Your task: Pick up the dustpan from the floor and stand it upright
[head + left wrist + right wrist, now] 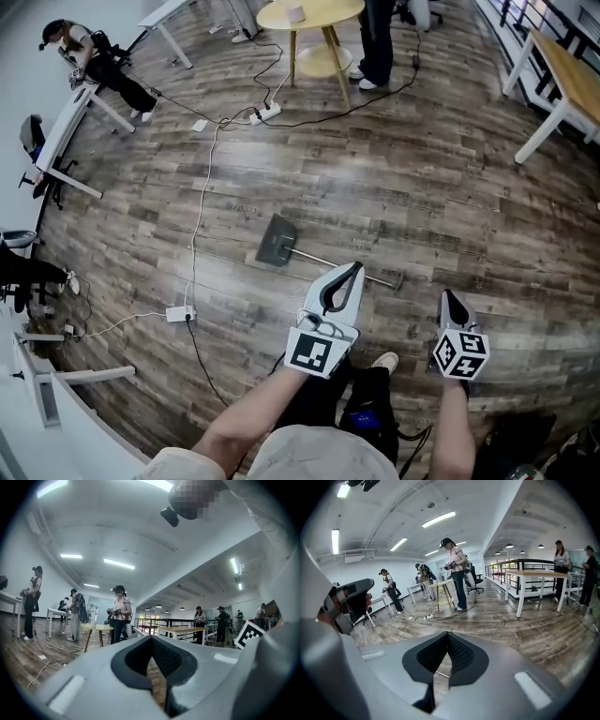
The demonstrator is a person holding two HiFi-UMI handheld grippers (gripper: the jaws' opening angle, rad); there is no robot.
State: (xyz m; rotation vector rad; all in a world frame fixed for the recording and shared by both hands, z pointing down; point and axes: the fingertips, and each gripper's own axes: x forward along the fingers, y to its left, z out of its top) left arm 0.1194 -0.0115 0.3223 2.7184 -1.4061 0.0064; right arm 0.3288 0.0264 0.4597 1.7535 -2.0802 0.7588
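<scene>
Both claws are pressed together with nothing in them, the left gripper (352, 272) and right gripper (450, 300) low over the glossy wood-plank floor (450, 187). The dustpan (277, 241) lies flat just ahead of the left one. Cables (202, 202) trail beyond it toward a round yellow table (309, 14).

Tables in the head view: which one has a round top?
The yellow table at the top middle. The wooden-topped table at right and the white desk at left have straight edges.
</scene>
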